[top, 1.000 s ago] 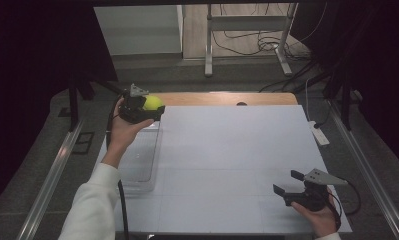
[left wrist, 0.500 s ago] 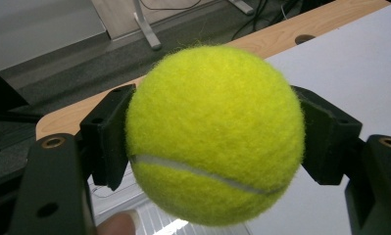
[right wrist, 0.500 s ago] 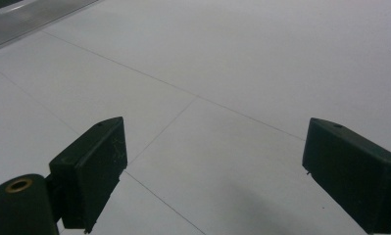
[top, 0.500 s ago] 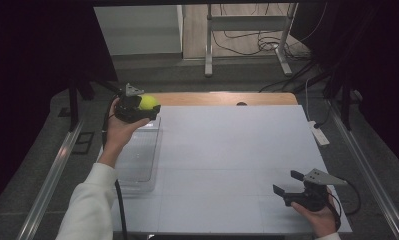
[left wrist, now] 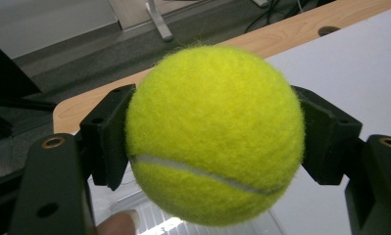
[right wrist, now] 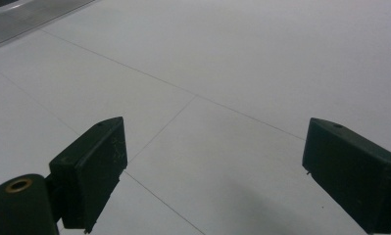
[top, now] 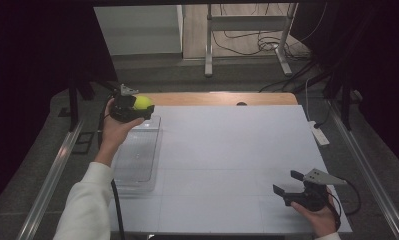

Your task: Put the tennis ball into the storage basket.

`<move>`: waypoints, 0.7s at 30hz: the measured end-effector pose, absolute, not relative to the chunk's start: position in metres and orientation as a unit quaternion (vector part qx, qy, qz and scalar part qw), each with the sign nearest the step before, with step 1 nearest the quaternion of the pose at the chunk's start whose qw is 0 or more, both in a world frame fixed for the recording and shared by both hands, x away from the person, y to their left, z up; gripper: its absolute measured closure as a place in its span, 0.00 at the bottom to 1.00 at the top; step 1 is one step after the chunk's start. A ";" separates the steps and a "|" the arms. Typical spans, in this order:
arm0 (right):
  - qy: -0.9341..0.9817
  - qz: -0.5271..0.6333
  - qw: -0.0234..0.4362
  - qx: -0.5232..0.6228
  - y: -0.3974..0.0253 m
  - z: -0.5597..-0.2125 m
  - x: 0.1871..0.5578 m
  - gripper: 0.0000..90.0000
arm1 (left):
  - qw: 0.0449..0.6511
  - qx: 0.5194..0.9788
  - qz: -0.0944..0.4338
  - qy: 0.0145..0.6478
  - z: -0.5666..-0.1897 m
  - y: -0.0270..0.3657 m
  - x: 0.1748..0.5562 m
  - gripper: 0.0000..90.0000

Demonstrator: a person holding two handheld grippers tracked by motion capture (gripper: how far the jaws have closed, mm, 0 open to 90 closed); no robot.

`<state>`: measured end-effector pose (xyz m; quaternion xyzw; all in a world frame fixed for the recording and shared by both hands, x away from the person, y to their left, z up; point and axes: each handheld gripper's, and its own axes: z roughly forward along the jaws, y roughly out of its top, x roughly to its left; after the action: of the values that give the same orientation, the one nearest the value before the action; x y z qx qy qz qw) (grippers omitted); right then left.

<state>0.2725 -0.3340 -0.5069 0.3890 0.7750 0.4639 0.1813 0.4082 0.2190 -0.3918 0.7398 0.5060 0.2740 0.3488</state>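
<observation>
A yellow-green tennis ball (top: 142,103) (left wrist: 213,134) sits clamped between the jaws of my left gripper (top: 137,108) (left wrist: 212,142), held up in the air at the table's far left corner, over the far end of a clear plastic bin (top: 135,159). My right gripper (top: 288,184) (right wrist: 217,171) rests low over the white table (top: 227,150) near the front right corner, jaws wide open with only bare white surface between them.
A wooden strip (top: 222,98) with a dark hole (top: 241,104) runs along the table's far edge. A white power strip (top: 319,133) lies off the right edge. Metal rails flank the table; a stand and cables sit on the floor beyond.
The left gripper with the ball has drifted slightly toward the far left, staying above the bin's far end. The right gripper has hardly moved.
</observation>
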 end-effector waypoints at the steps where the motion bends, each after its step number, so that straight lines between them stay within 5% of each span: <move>1: 0.775 0.464 0.181 0.389 -0.334 -0.507 0.273 0.11 | 0.347 0.738 0.275 0.510 -0.393 0.221 0.409 0.29; 21: 0.776 0.461 0.181 0.391 -0.335 -0.508 0.273 0.11 | 0.334 0.720 0.283 0.539 -0.399 0.244 0.412 0.29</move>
<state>0.2734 -0.3347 -0.5080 0.3907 0.7757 0.4614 0.1809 0.4121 0.2442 -0.3993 0.7199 0.5390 0.2826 0.3338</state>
